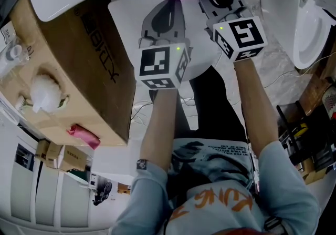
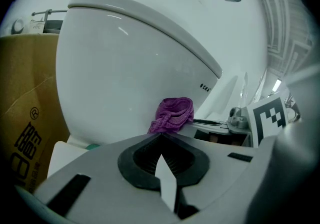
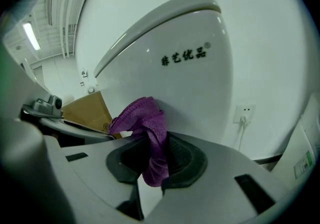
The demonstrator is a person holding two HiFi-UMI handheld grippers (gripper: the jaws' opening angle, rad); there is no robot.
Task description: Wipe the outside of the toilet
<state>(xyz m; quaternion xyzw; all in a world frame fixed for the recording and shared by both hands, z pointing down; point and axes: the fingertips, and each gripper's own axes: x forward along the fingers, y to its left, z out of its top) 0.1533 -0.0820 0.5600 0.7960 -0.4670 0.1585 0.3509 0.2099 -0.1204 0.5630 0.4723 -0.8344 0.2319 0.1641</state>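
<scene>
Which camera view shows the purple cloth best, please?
The right gripper view: the purple cloth hangs clamped in the jaws of the right gripper, beside the toilet. The left gripper view shows it bunched, farther off; the head view only a small clump.

Bright, even indoor light; glare streaks on the toilet point(image 2: 120, 30); around it, edges bend and corners blacken.

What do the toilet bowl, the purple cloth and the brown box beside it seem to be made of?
The toilet bowl looks like glazed ceramic: white, glossy, sharp reflections. The purple cloth is probably microfibre textile: knitted texture, soft folds. The brown box seems cardboard: matte tan, printed lettering, folded edge.
</scene>
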